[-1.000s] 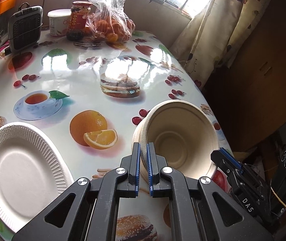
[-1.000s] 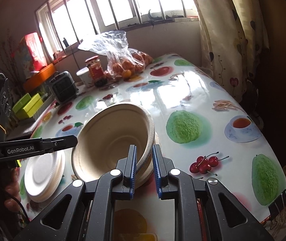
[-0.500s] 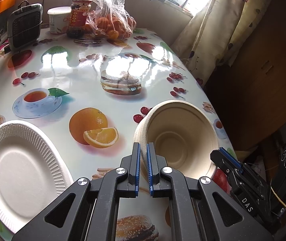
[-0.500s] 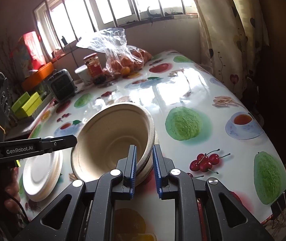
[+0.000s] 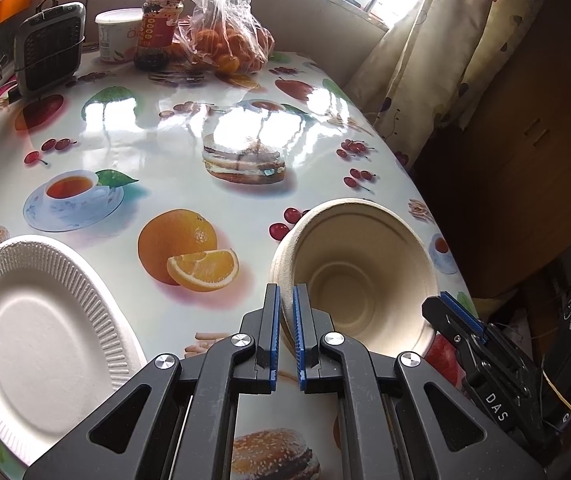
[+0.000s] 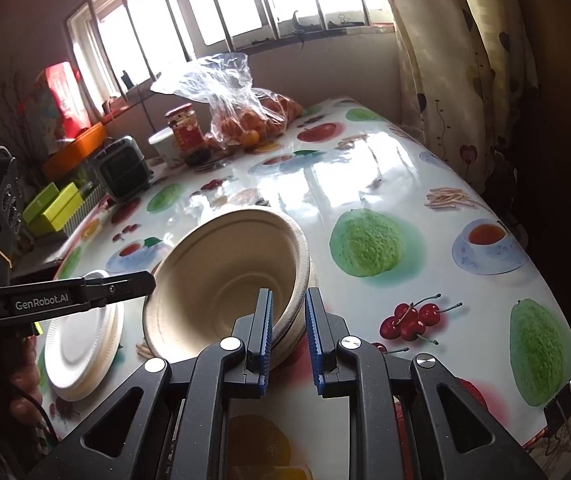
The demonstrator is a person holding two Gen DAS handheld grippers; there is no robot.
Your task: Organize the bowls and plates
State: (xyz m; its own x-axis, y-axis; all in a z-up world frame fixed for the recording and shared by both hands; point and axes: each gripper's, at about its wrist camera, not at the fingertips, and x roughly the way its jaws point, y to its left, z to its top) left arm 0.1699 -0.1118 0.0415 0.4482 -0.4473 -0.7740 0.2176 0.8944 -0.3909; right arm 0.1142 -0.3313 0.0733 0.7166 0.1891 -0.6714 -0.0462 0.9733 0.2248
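Fruit-print tablecloth (image 5: 213,148) under tilted bowls (image 5: 361,272), rim clamped between both tools (image 5: 284,300) (image 6: 287,312).

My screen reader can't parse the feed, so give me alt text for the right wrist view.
The right hand-held gripper is shut on the near rim of a tilted stack of beige bowls on a fruit-print tablecloth. The left hand-held gripper reaches in from the left above a stack of white plates. A bag of oranges sits by the window.

R gripper (image 6: 288,320) clamps tilted bowl stack (image 6: 221,284) rim; plates (image 6: 81,344) beside.
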